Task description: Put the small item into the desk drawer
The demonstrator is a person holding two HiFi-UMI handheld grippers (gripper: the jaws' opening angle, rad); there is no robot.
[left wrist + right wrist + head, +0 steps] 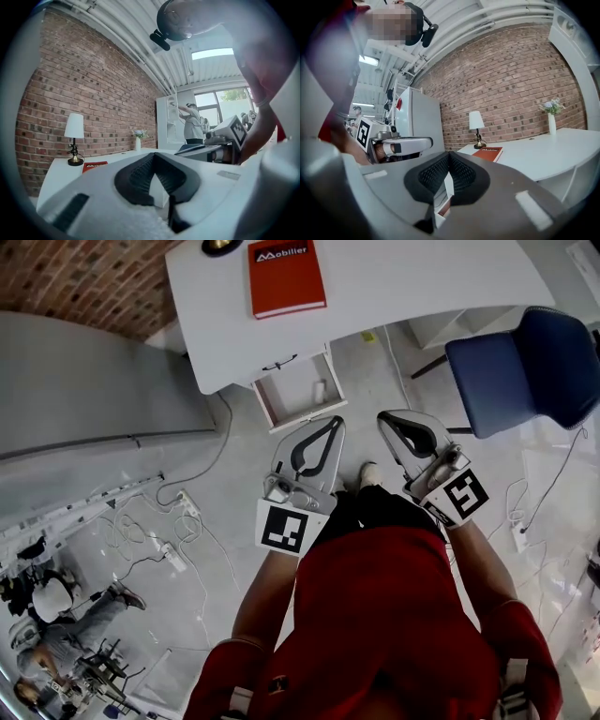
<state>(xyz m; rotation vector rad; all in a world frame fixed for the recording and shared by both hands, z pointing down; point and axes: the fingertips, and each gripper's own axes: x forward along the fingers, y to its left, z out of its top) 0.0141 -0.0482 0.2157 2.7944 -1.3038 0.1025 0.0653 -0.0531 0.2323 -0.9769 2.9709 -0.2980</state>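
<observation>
One small pale item (320, 391) is seen inside the open desk drawer (281, 401), close to its right wall; its kind cannot be made out. Nothing else is seen in the drawer, which is pulled out from the near edge of the white desk (403, 287). On the desk one red book (286, 277) and one lamp (220, 246) are found at the far left. One blue chair (525, 367) is placed to the right. The item lies well apart from both grippers, farther than their tips. The left gripper (336, 423) and the right gripper (383, 417) are held side by side near the person's body, each clenched with nothing between its jaws
</observation>
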